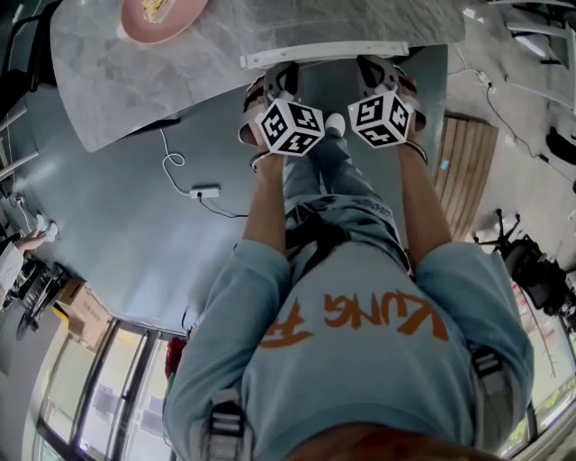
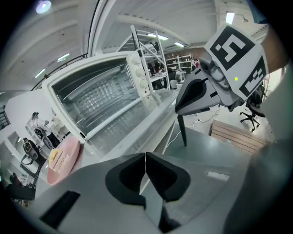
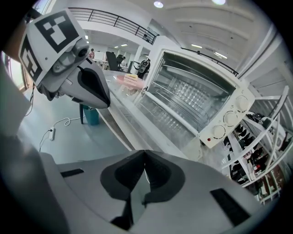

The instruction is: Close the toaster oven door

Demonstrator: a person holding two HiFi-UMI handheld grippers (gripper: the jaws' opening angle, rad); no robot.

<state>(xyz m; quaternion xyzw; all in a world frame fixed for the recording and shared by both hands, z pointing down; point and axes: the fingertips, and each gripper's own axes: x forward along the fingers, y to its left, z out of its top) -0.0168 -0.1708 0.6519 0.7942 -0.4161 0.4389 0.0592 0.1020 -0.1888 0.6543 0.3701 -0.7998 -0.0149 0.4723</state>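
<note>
The white toaster oven (image 2: 98, 89) stands on the marble table with its glass door (image 2: 126, 125) hanging open and flat towards me. In the right gripper view the oven (image 3: 201, 98) shows its wire rack, its knobs (image 3: 229, 119) and the lowered door (image 3: 160, 121). My left gripper (image 2: 145, 160) is shut with nothing in it, a little short of the door's front edge. My right gripper (image 3: 145, 157) is likewise shut and empty, beside it. In the head view both grippers, left (image 1: 277, 83) and right (image 1: 376, 74), sit side by side just below the door's white edge (image 1: 324, 56).
A pink plate (image 1: 162, 18) with food sits on the marble table (image 1: 126, 81), left of the oven. A power strip and cable (image 1: 205, 191) lie on the grey floor. A wooden pallet (image 1: 468, 171) lies to the right, and shelving (image 3: 256, 155) stands beyond the oven.
</note>
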